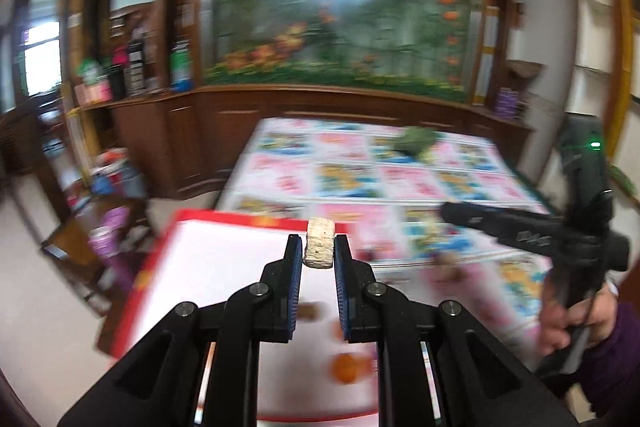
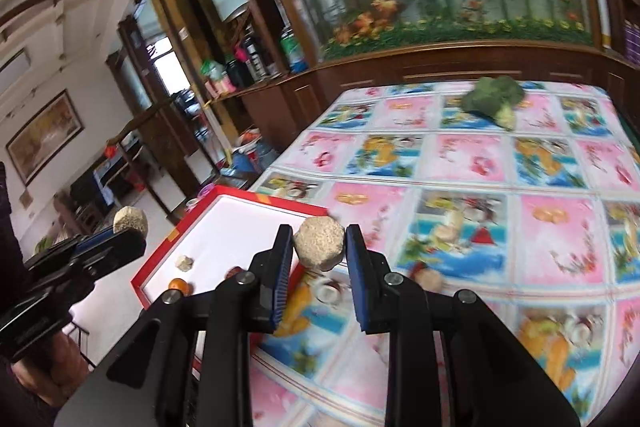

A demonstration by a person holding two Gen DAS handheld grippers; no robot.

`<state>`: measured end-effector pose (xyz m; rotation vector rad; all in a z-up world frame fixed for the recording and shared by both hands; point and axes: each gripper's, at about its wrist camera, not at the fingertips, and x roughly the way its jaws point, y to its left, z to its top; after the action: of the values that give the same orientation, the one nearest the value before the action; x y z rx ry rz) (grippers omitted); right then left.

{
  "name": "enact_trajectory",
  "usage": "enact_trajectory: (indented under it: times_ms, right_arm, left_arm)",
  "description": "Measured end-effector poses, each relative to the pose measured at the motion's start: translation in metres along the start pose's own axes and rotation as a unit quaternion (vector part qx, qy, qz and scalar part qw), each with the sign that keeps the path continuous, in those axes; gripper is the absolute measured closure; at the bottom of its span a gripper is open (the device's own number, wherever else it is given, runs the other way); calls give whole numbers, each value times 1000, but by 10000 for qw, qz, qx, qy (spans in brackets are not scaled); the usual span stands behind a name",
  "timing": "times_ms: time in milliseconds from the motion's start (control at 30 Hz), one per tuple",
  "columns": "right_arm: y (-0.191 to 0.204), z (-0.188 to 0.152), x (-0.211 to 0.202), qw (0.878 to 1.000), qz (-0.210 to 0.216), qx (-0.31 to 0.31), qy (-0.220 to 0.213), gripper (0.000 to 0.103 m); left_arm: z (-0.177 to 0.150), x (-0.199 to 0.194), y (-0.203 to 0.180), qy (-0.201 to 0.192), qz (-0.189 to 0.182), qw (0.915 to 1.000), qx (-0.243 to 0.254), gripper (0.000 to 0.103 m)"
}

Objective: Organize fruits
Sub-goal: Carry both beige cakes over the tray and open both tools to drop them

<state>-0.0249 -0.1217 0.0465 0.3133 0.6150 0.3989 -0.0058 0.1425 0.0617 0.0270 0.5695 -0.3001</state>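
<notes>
Left wrist view: the left gripper is raised above the red-rimmed white tray, its blue pads closed narrowly on a pale, rough, beige chunk that sticks up between the fingertips. Below it, blurred on the tray's white floor, lie an orange fruit and a small brownish piece — too smeared to name. The tray sits at the near left corner of a table covered in a pink-and-blue fruit-print cloth. A head of broccoli lies on the far side of the cloth, well apart from the tray. At the right edge a hand holds the other tool's black handle.

In the right wrist view the right gripper is clamped on a second beige chunk, a faceted, grainy lump (what kind of food it is cannot be told), held over the tray's near right edge. The left gripper shows at the left, its piece pinched at the tip, off to the tray's left. Inside the tray lie a small beige bit, the orange fruit and a dark reddish fruit partly hidden behind the finger. On the cloth just right of the gripper rests a blurred reddish-and-tan item. The broccoli lies far across the table.
</notes>
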Motion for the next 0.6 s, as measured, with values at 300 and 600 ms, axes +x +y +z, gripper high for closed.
enact_trajectory:
  times_ms: [300, 600]
  right_arm:
    - [60, 12, 97, 9940, 534, -486, 816, 74]
    - [75, -13, 164, 9857, 402, -587, 1528, 74]
  left_arm:
    - [-16, 35, 65, 580, 579, 9963, -271, 89]
    - [-29, 95, 63, 1123, 340, 9930, -133, 89]
